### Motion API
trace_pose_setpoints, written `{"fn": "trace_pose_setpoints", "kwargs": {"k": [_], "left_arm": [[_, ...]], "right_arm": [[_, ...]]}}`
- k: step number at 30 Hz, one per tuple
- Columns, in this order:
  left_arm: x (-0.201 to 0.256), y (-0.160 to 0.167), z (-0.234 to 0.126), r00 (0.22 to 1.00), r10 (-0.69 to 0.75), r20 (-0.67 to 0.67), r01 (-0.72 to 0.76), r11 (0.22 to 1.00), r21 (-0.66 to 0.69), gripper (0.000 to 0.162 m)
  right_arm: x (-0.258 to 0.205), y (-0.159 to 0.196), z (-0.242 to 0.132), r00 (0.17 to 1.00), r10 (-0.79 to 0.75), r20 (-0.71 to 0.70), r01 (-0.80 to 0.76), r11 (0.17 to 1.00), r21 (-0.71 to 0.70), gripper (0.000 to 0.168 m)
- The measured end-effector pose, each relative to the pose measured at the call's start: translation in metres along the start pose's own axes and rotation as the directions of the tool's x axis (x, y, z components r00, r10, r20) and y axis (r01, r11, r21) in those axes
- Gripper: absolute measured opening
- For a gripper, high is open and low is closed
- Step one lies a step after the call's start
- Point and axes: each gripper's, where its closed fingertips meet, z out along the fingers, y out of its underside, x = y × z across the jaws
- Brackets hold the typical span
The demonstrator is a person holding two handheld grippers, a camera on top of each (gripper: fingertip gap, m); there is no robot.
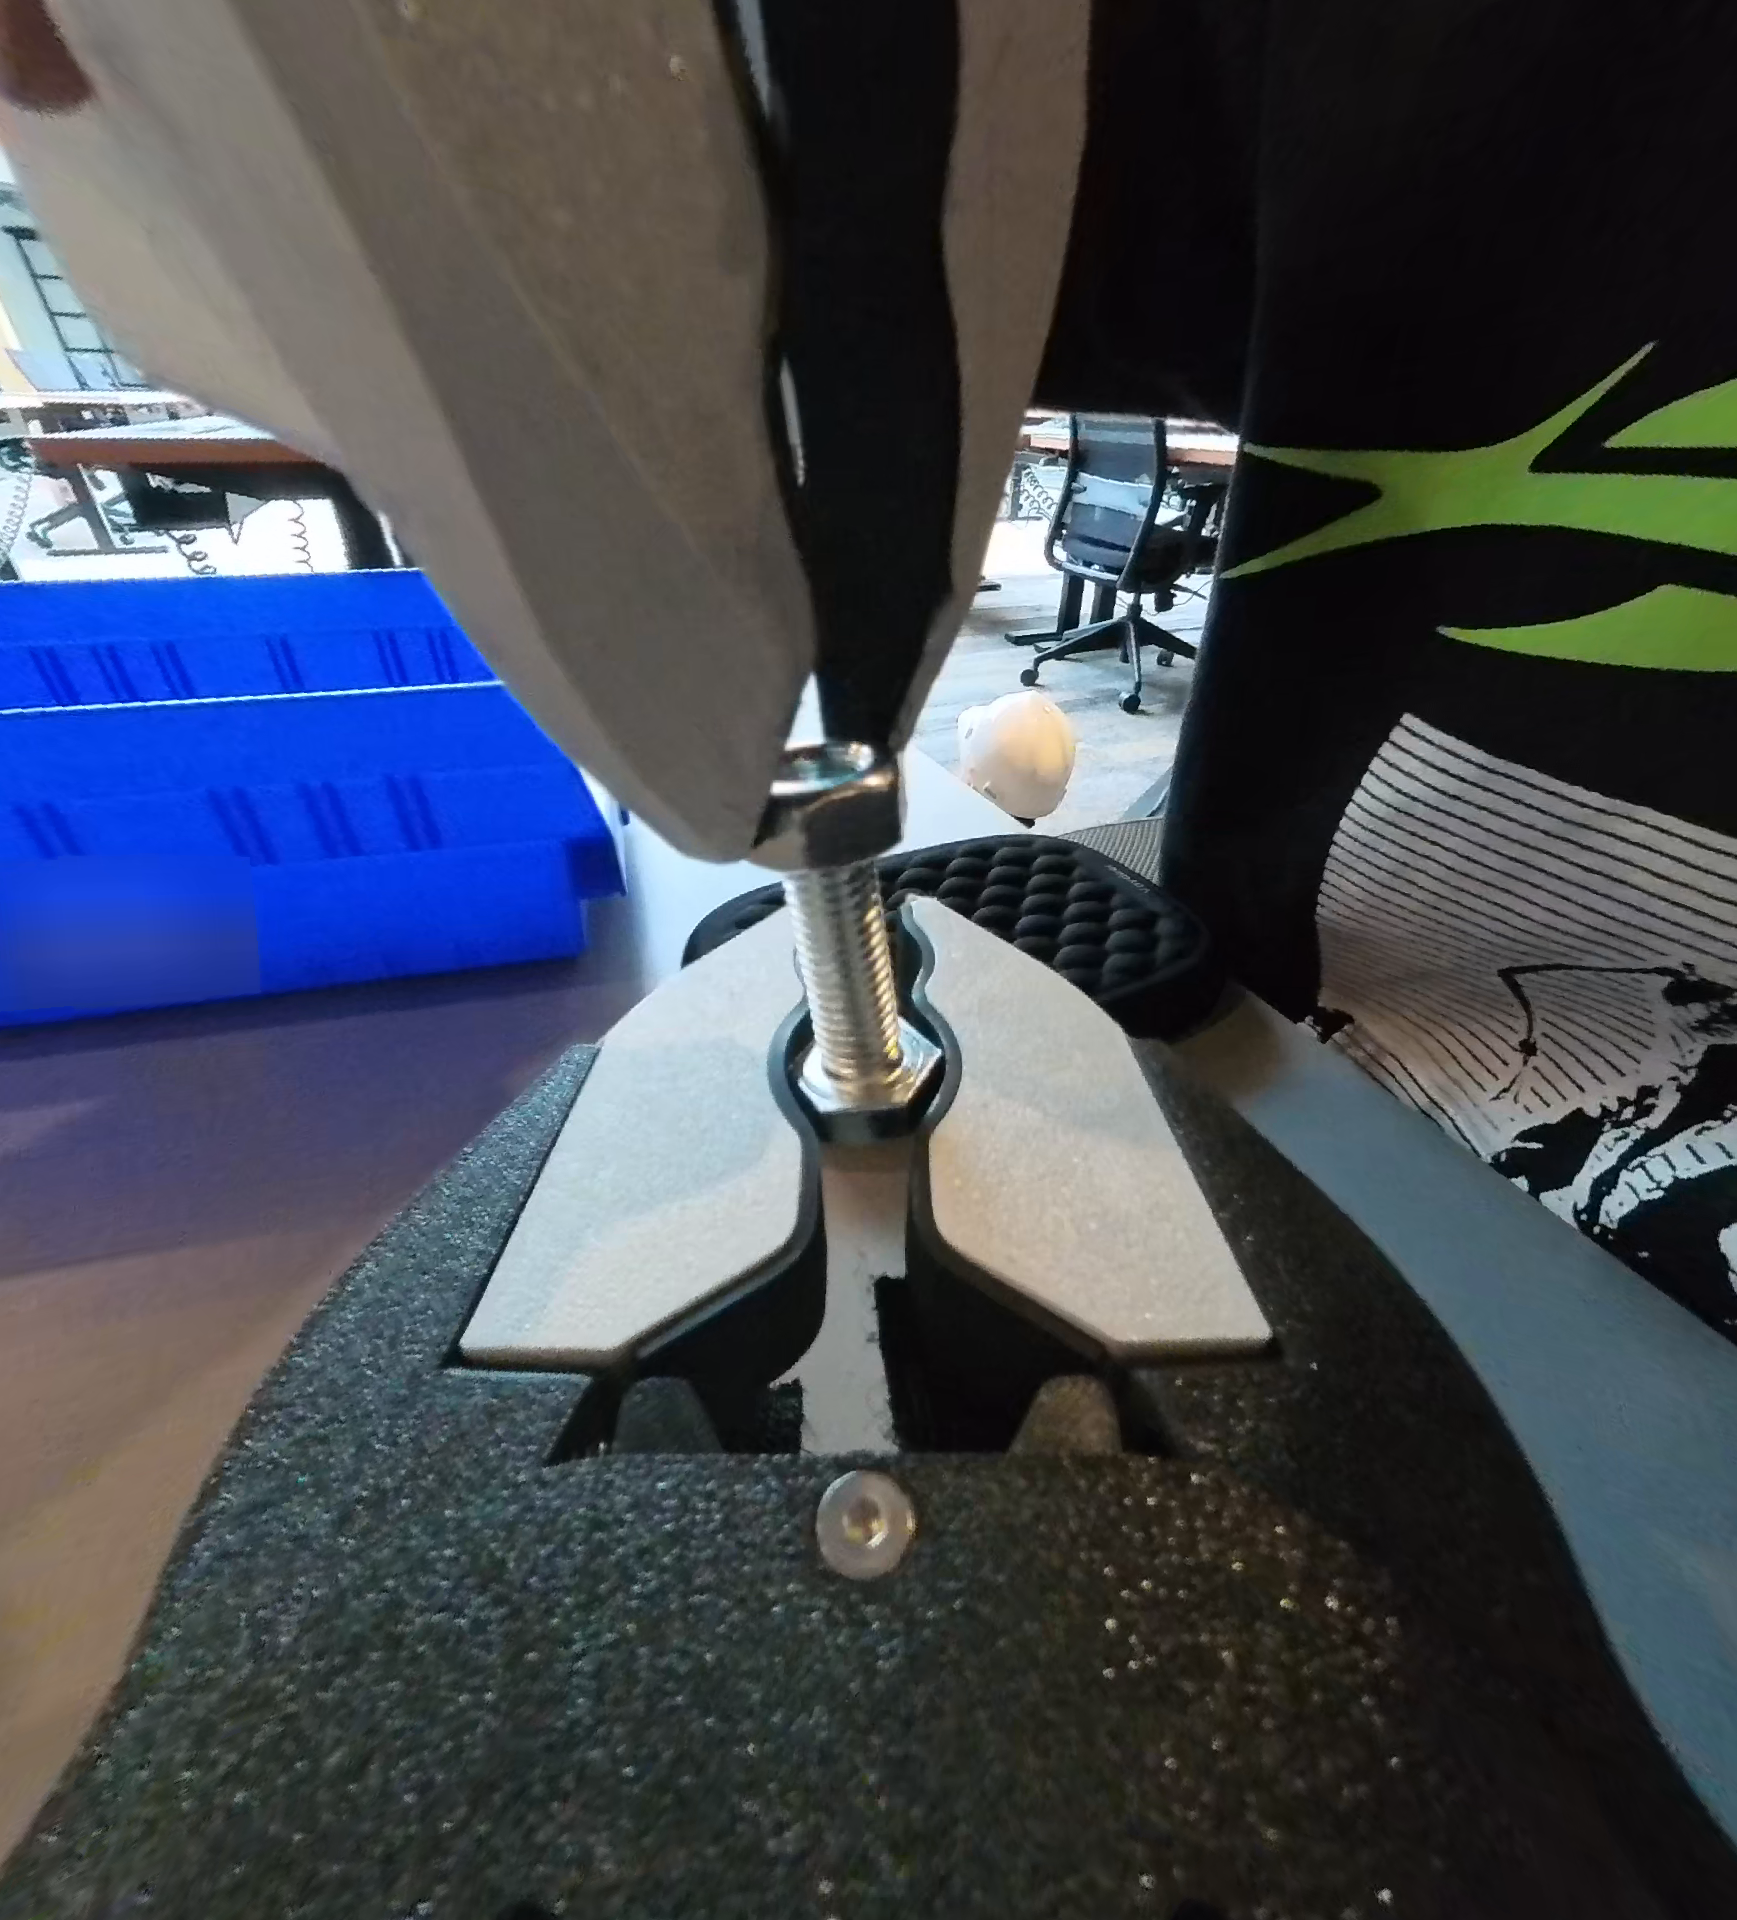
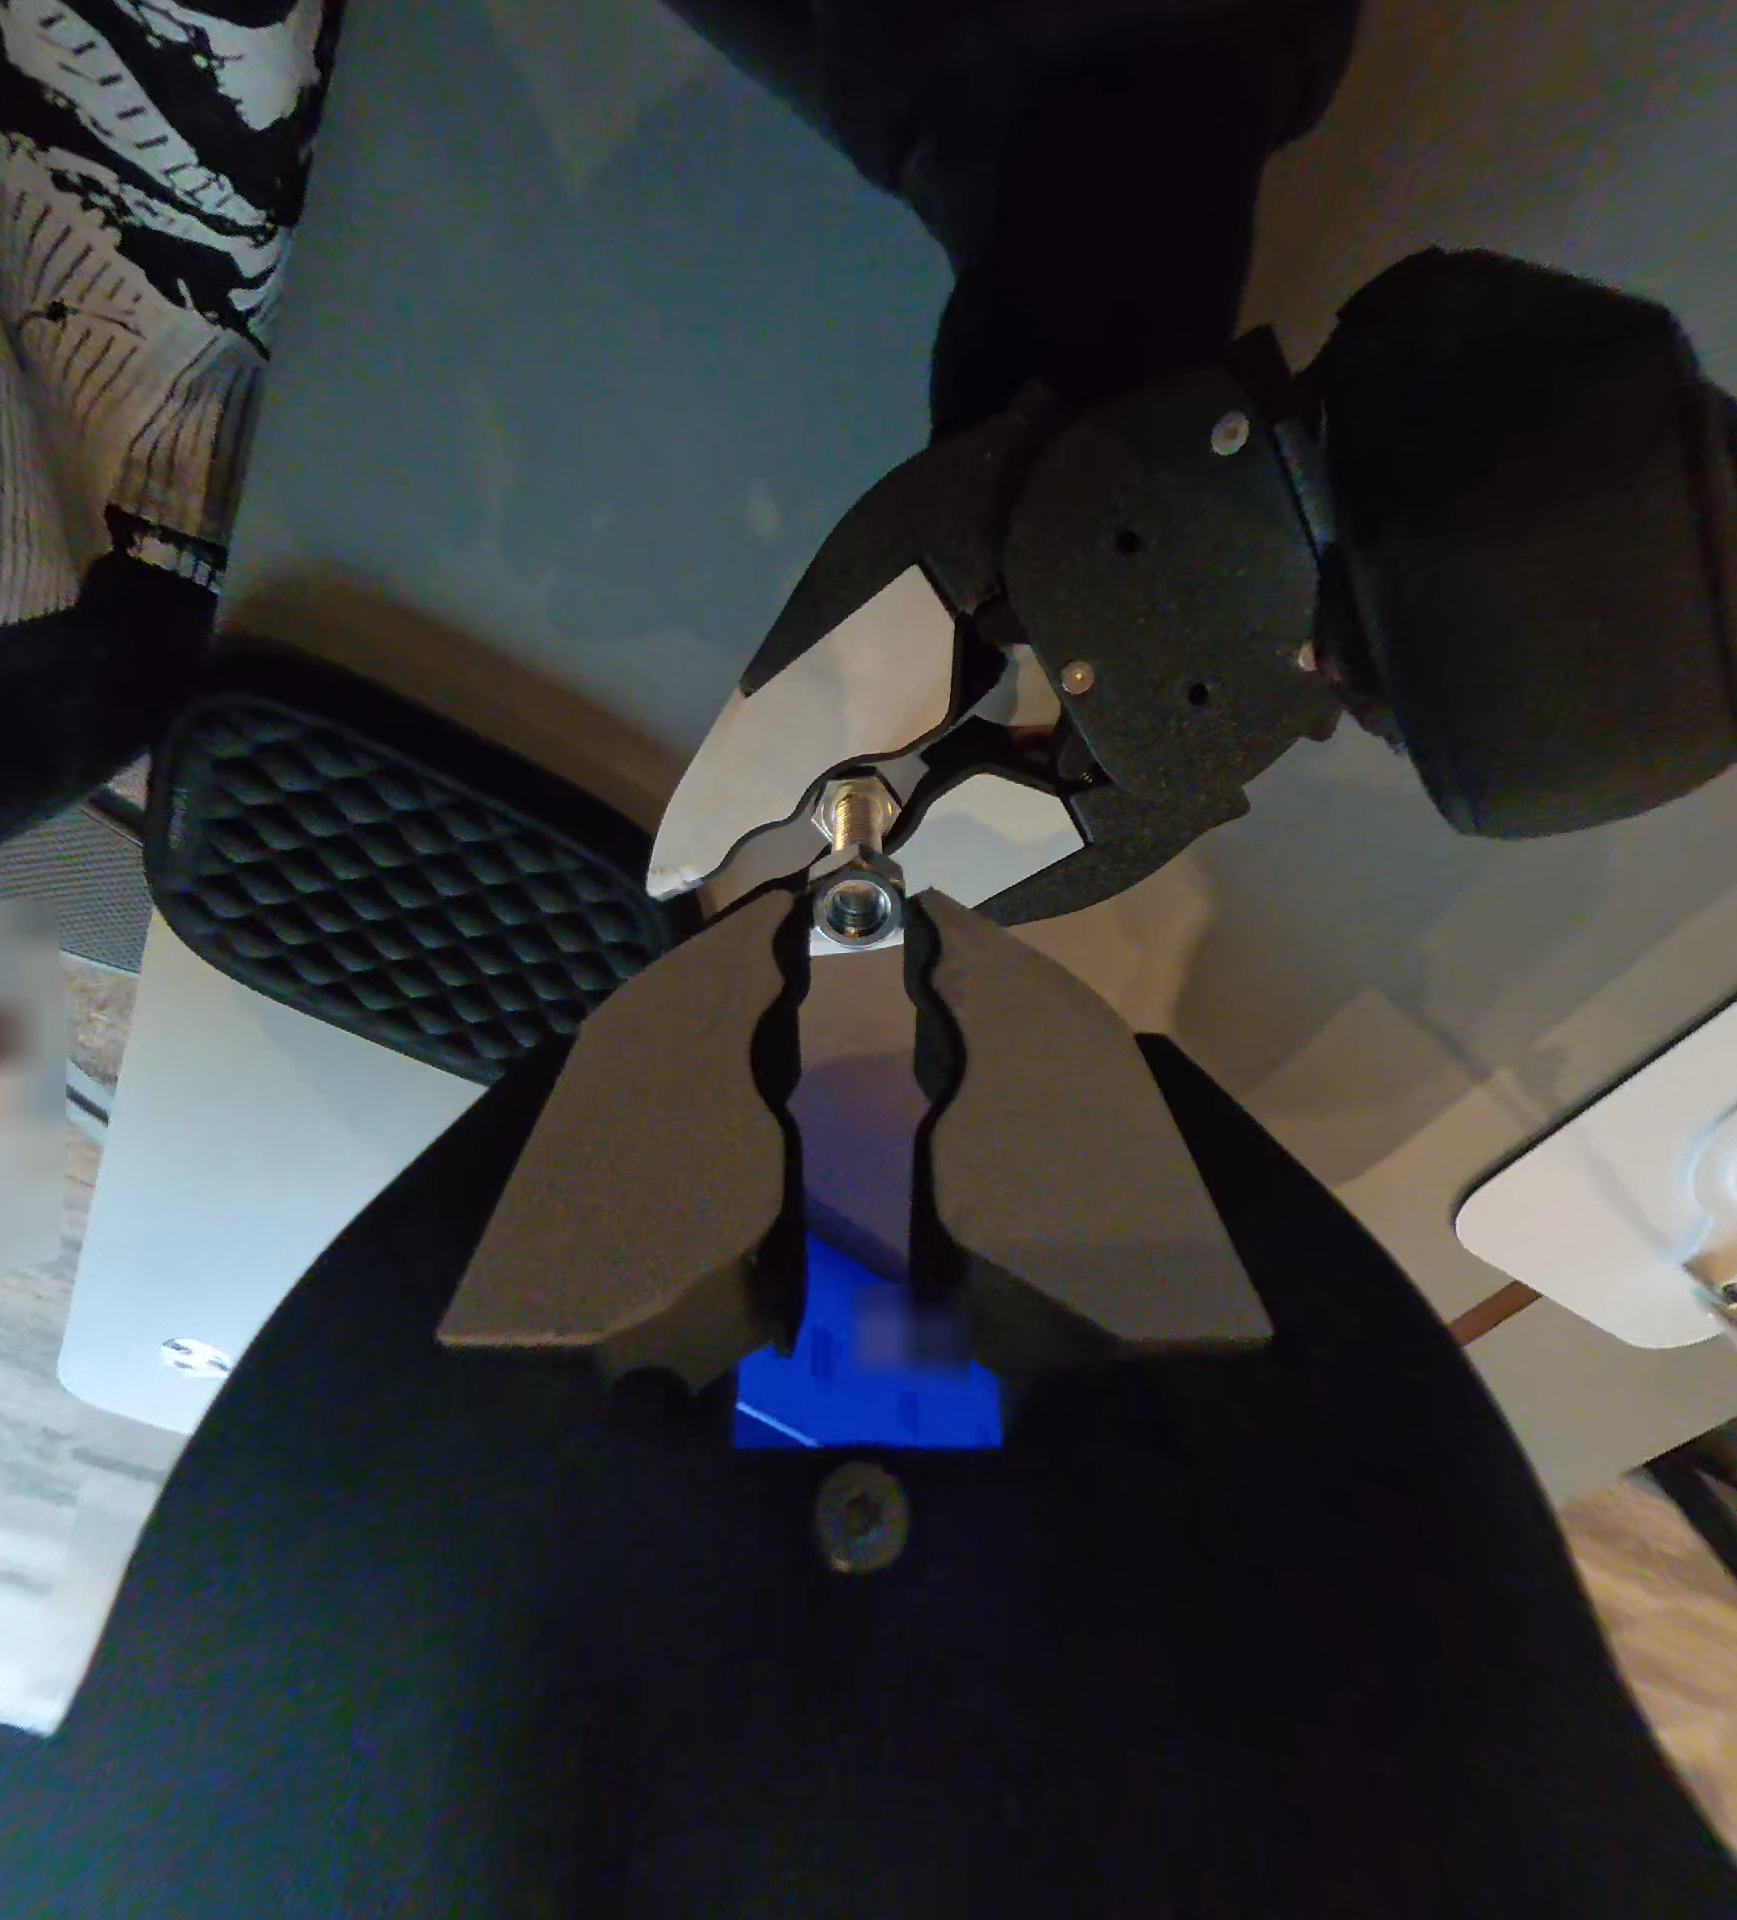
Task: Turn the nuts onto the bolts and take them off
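Observation:
A silver bolt (image 1: 840, 961) stands upright in the left wrist view. My left gripper (image 1: 869, 1003) is shut on its hex head (image 1: 869, 1091). A silver hex nut (image 1: 828, 800) sits on the tip of the thread. My right gripper (image 1: 838, 748) comes down from above and is shut on that nut. In the right wrist view, my right gripper (image 2: 853, 914) pinches the nut (image 2: 851, 914) at its fingertips, seen end-on. Beyond it, the left gripper (image 2: 848, 826) holds the bolt (image 2: 848, 816).
Blue plastic bins (image 1: 220, 790) stand on the table (image 1: 116, 1195) to the left. A black mesh armrest pad (image 1: 1040, 914) lies just behind the bolt; it also shows in the right wrist view (image 2: 396, 883). A person's black printed shirt (image 1: 1570, 623) fills the right. Office chairs (image 1: 1113, 540) stand far behind. Left tips to right tips: about 7 cm.

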Motion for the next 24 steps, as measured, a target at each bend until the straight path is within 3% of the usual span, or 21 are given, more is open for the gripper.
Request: {"fn": "trace_pose_setpoints", "kwargs": {"k": [6,14,18,21,24], "left_arm": [[-0.001,0.001,0.000,1.000,-0.002,0.008,0.002,1.000,-0.007,0.011],[-0.001,0.001,0.001,1.000,0.001,0.011,-0.001,1.000,-0.008,0.011],[-0.001,0.001,0.000,1.000,0.000,0.008,0.000,1.000,-0.005,0.011],[0.000,0.001,0.000,1.000,0.000,0.000,0.000,1.000,-0.005,0.011],[0.001,0.001,0.001,1.000,0.000,-0.013,0.000,1.000,-0.006,0.011]], "right_arm": [[-0.001,0.002,0.001,0.971,0.239,0.009,-0.239,0.971,-0.027,0.016],[-0.004,0.002,0.002,0.851,0.524,0.022,-0.524,0.852,-0.006,0.018],[0.001,0.002,-0.004,0.910,0.415,-0.005,-0.415,0.910,0.022,0.037],[0.003,-0.003,-0.010,0.980,0.195,-0.025,-0.194,0.979,0.062,0.035],[0.001,-0.003,-0.012,0.999,-0.036,-0.034,0.038,0.996,0.075,0.034]]}}
